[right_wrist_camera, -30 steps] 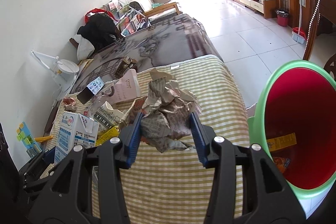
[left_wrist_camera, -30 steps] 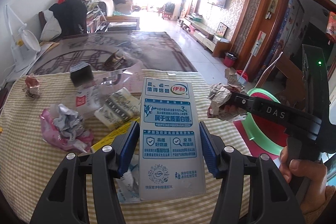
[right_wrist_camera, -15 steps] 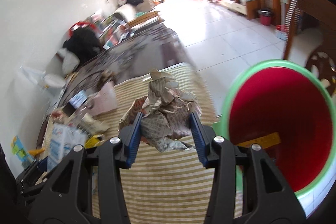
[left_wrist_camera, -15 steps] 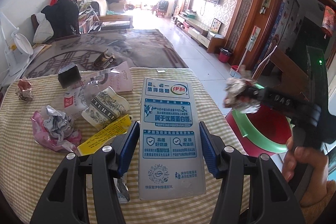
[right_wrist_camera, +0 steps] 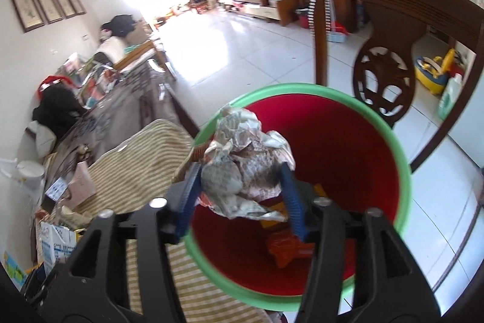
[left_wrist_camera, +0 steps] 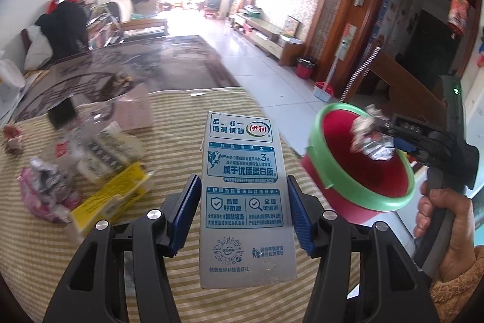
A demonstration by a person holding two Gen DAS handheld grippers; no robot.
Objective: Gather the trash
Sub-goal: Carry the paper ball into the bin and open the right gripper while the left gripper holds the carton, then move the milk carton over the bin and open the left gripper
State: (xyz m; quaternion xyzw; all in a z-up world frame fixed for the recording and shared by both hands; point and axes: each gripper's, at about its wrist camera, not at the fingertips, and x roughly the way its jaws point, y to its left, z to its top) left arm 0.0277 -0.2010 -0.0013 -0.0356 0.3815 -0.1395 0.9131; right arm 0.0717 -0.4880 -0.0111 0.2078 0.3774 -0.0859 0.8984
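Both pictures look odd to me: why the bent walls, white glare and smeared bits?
Left wrist view: the wide lens bows the room, the far window is blown out white, the milk carton stays sharp. Right wrist view: the same curving, and the striped tablecloth smears.

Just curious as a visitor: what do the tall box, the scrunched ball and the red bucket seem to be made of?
Tall box: likely coated paperboard, with flat printed faces, sharp folds and a slight sheen.
Scrunched ball: looks like printed paper or thin wrapper, holding crisp creases.
Red bucket: probably moulded plastic, smooth and glossy, with a green rim.
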